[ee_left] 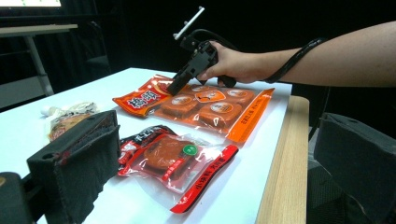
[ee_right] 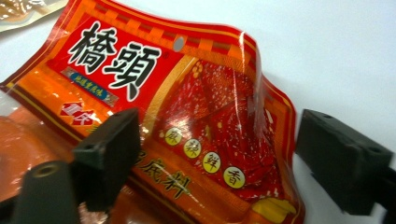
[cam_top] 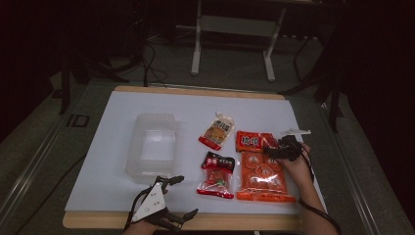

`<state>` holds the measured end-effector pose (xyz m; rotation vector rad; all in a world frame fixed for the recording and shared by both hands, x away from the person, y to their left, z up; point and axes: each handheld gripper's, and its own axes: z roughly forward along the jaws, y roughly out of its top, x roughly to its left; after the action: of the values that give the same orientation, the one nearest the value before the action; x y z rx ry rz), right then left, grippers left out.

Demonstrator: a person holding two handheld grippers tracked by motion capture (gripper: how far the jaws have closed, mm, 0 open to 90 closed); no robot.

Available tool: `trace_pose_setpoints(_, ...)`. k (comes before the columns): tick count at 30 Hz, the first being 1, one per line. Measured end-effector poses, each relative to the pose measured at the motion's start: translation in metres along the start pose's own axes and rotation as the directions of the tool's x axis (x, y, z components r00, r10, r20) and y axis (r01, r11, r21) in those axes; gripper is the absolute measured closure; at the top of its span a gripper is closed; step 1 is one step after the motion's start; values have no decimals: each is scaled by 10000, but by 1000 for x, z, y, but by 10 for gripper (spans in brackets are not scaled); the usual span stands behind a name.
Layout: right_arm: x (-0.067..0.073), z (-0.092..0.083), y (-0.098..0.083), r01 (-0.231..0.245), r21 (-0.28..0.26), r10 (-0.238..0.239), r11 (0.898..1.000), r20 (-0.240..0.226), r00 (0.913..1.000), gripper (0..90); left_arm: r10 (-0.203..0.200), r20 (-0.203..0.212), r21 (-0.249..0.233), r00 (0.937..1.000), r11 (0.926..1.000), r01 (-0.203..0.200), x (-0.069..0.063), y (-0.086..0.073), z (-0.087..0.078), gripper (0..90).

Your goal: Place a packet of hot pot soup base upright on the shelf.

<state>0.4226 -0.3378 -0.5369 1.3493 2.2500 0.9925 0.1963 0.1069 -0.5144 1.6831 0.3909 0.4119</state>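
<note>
A white table (cam_top: 112,161) is carrying everything. A clear plastic tub (cam_top: 152,145) is sitting left of centre, and a big orange packet (cam_top: 259,169) is lying at the right, with a red-and-black pouch (cam_top: 217,175) just beside it and a small spouted pouch (cam_top: 217,130) beyond. The right gripper (cam_top: 272,149) is hovering over the orange packet's top corner, jaws spread wide — one each side. The left gripper (cam_top: 182,196) is resting at the near edge, jaws apart, holding nothing.

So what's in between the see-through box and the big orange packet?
Two snack packets lie between the clear box and the big orange packet, seen in the high view: a pale pouch farther back and a red-and-black packet nearer.
</note>
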Motion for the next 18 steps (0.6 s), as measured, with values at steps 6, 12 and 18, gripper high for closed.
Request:
trace_pose_setpoints(6,9,-4,1,95,146,-94,9998,-89,9999,417,2,28,25,10000,10000,-2,-1,0,1,11)
trace_pose_setpoints(12,13,-7,1,225,178,-221,9996,-260,9994,718,11,30,72,10000,10000,-11,-2,0,1,11)
trace_pose_setpoints(18,21,-7,5,463,539,-442,9975,-402,9982,873,-3,3,83,10000,10000,3,-1,-1,2,11)
